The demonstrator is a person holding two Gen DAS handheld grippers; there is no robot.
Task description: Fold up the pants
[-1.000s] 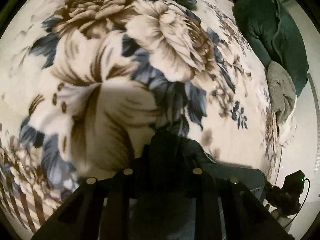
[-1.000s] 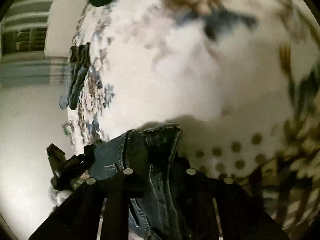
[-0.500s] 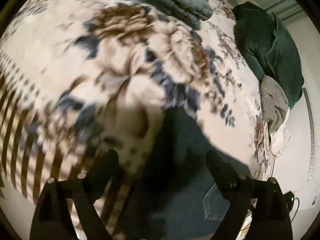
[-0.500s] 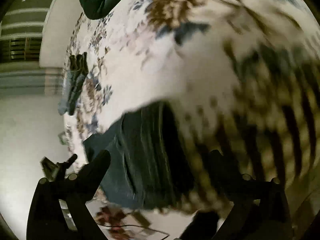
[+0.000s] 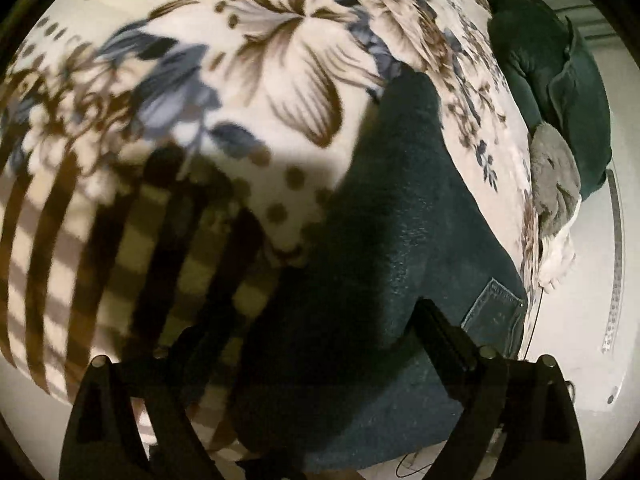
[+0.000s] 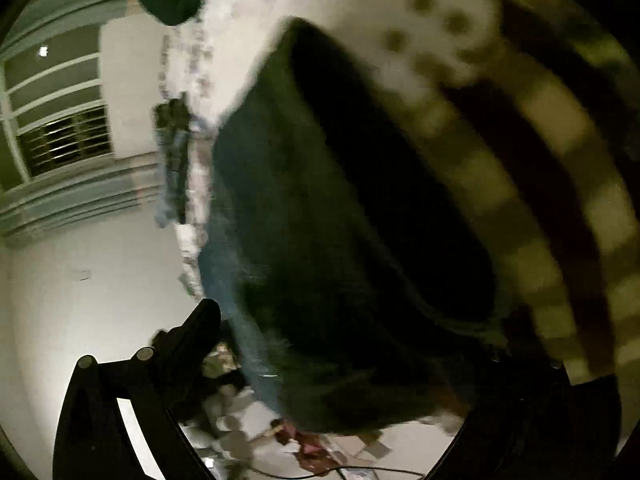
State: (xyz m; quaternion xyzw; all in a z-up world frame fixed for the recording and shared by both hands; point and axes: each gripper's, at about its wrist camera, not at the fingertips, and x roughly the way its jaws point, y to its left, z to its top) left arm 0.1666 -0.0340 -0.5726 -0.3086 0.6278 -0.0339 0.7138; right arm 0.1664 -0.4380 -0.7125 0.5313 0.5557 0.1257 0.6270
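Left gripper (image 5: pixel 304 344): jaws spread wide, holding nothing; hovers above the pants
Pants (image 5: pixel 400 248): dark denim lying on the floral blanket (image 5: pixel 280 52) of the bed, near its edge; long axis runs away from both grippers; pocket end toward the left gripper's right finger
Right gripper (image 6: pixel 352 344): jaws apart, empty; pants directly ahead and below, blurred
Nearer hand: cannot tell; both sit close over the near end

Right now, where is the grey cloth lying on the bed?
In the left wrist view the grey cloth lies at the far right edge of the floral blanket, against the dark green pillow, beyond the jeans.
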